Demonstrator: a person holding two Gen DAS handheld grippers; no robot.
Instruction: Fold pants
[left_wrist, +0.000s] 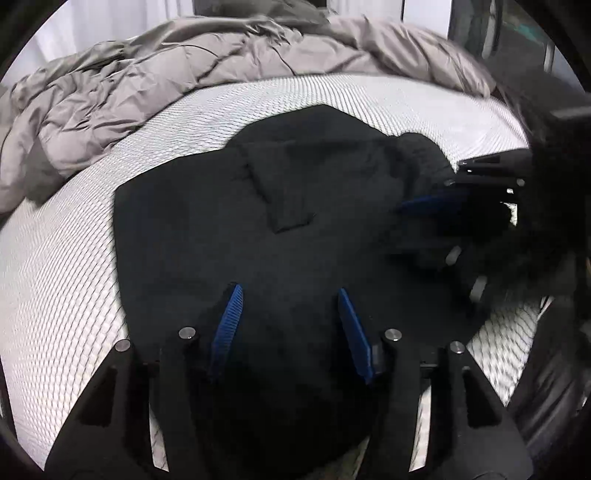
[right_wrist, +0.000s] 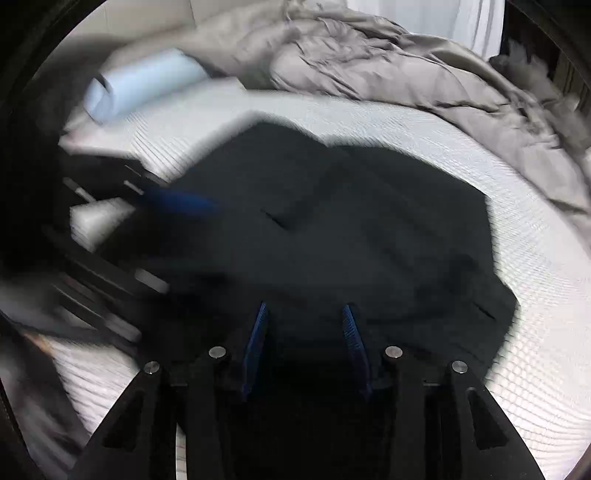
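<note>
Black pants (left_wrist: 295, 229) lie centre-frame in both views, on the white textured mattress (left_wrist: 66, 266), already gathered into a compact, roughly folded block. A back pocket (left_wrist: 280, 184) faces up, and a bunched lump (left_wrist: 421, 155) sits at the upper right of the left view. We judge the step as tidying or setting up the next fold.

To do it well: take an edge w/ both grippers at matching points, lift low, lay over w/o dragging, then flatten the lump first.

Fabric looks thick, matte, soft-creased; seams are hard to read, right view blurred.

Left gripper (left_wrist: 288, 291): fingers spread over the cloth, nothing between them. Right gripper (right_wrist: 304, 306): likewise spread, empty.

Beyond: rumpled grey duvet (left_wrist: 147, 81) across the top, pale blue rolled item (right_wrist: 144, 81) at upper left of the right view.
</note>
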